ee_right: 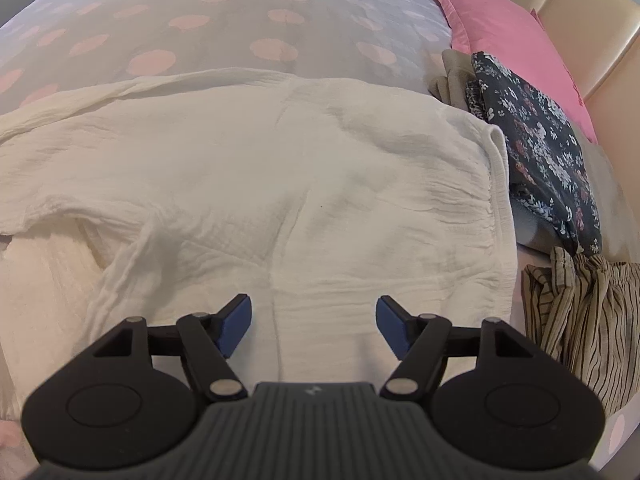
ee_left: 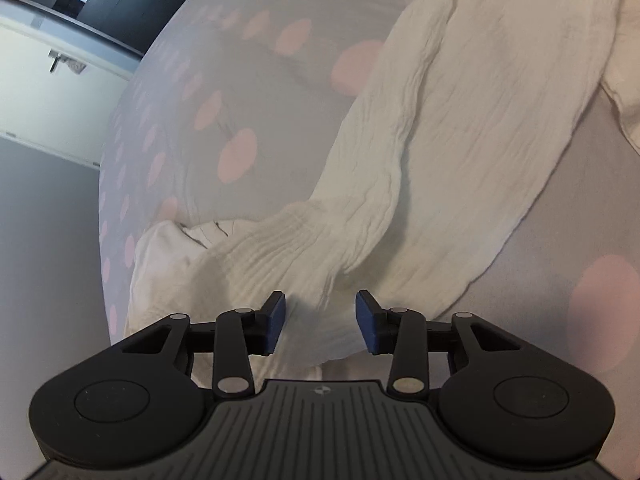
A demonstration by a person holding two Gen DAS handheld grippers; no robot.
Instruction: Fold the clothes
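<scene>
**Cream garment: soft, light, grab at edges**

Cream crinkled garment (ee_right: pixel 280 168) lies spread on the dotted bedspread (ee_right: pixel 160 20). Limp and probably non-slip; pinch the ribbed cuff (ee_left: pixel 272 248) or hem. Left gripper (ee_left: pixel 321 322) and right gripper (ee_right: pixel 314 326): jaws apart, holding nothing.
</scene>
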